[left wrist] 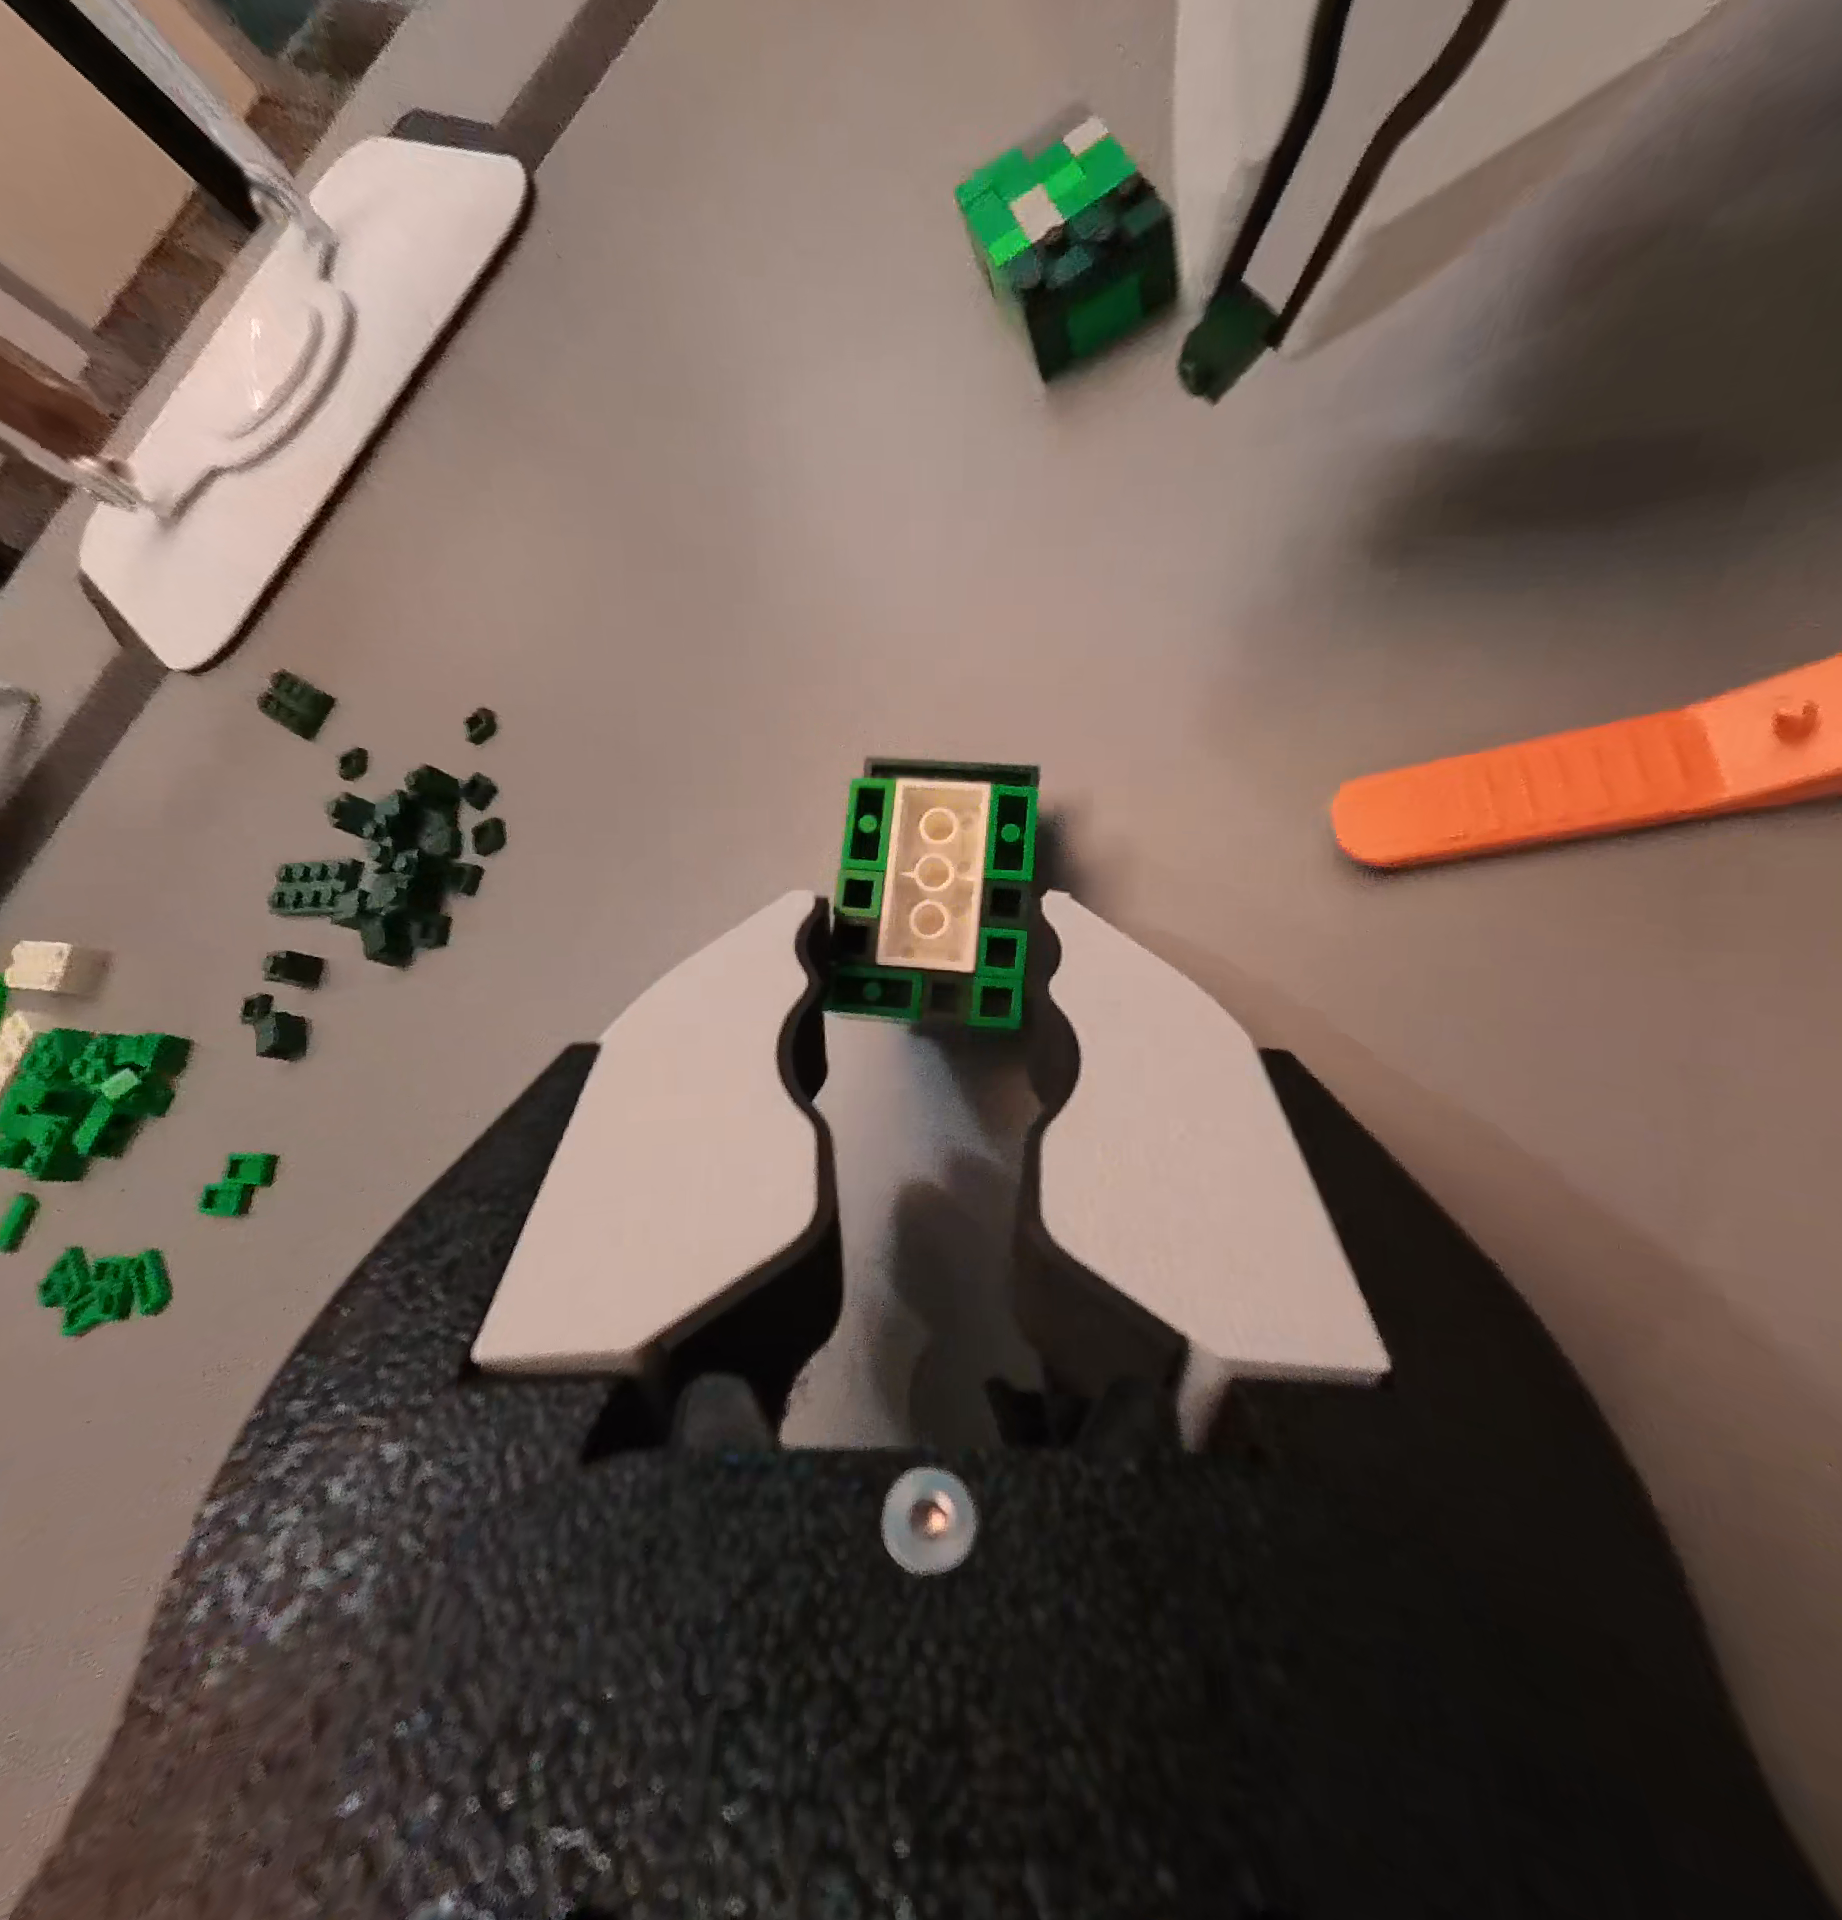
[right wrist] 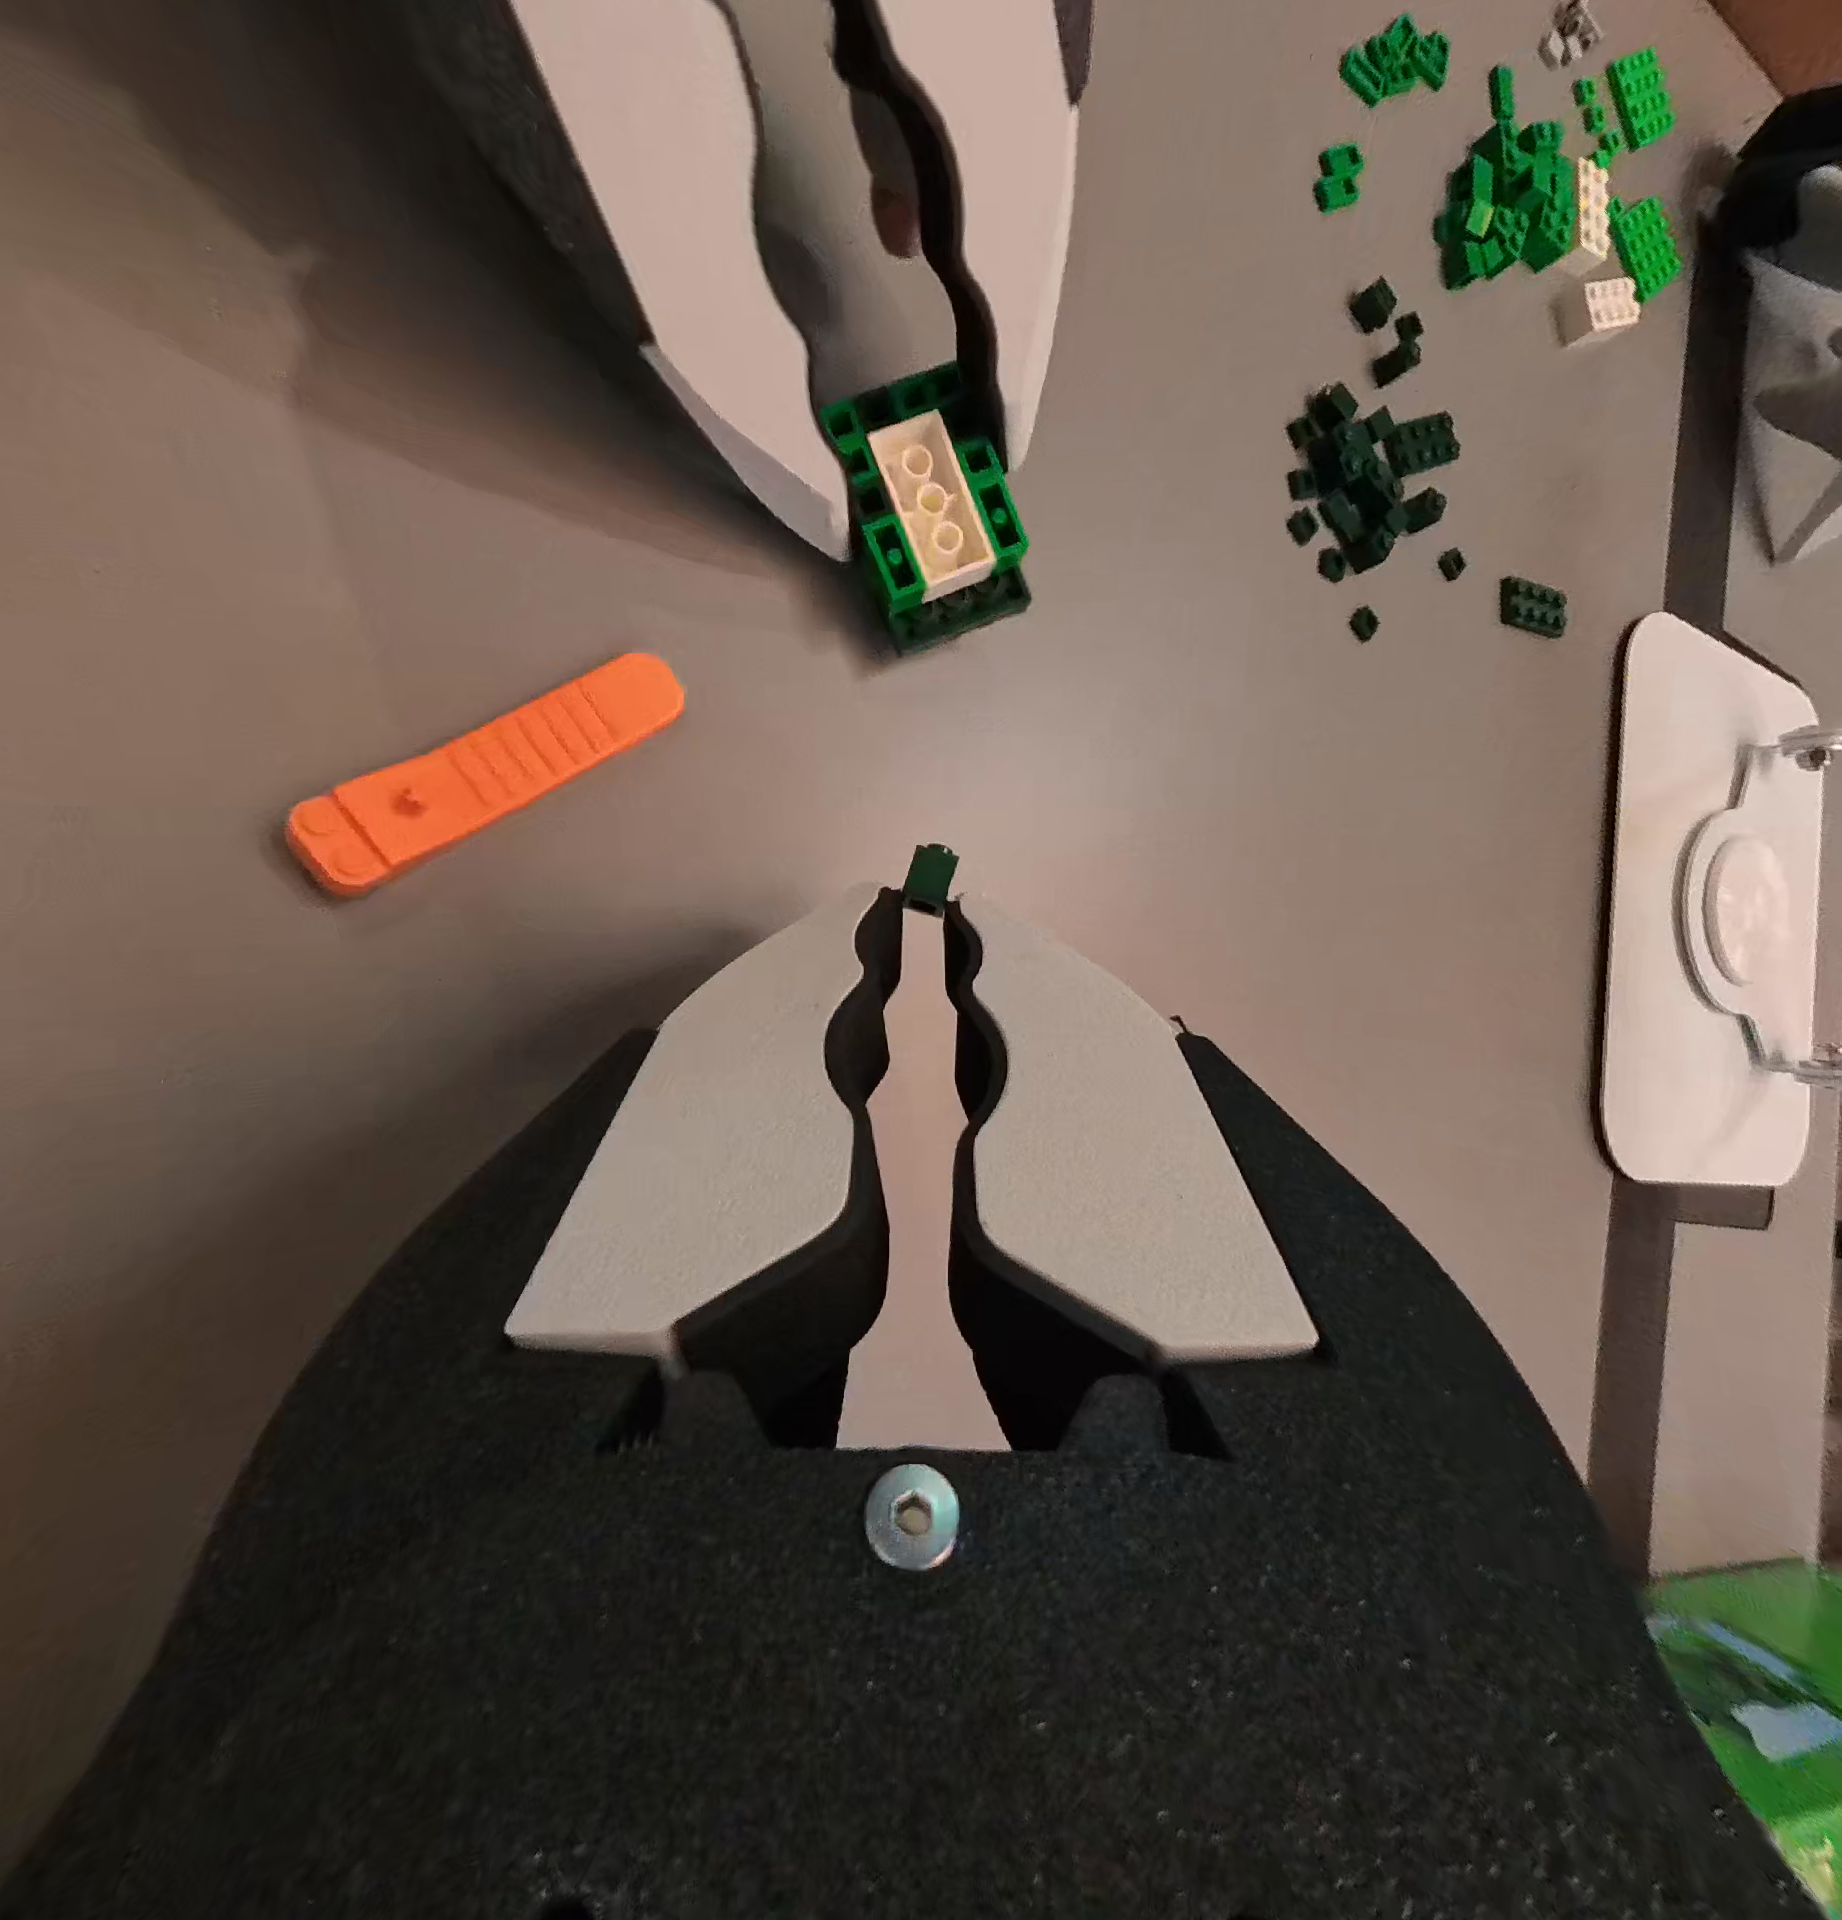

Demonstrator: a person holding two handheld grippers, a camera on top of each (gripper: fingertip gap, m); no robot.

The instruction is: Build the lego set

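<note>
The lego block [left wrist: 936, 902], green bricks around a white brick with its hollow underside up, is clamped between the fingers of the left tool [left wrist: 936, 940] over the grey desk [left wrist: 1156, 582]. The right tool [right wrist: 925, 902] is closed on a small dark green brick [right wrist: 931, 879] at its fingertips. In the left wrist view, a finished green cube [left wrist: 1069, 241] stands far off beside the right tool, an orange brick separator [left wrist: 1603, 771] lies to the right, and loose dark green bricks [left wrist: 397, 847] and bright green bricks [left wrist: 70, 1101] lie to the left. A white plate [left wrist: 304, 395] lies far left.
</note>
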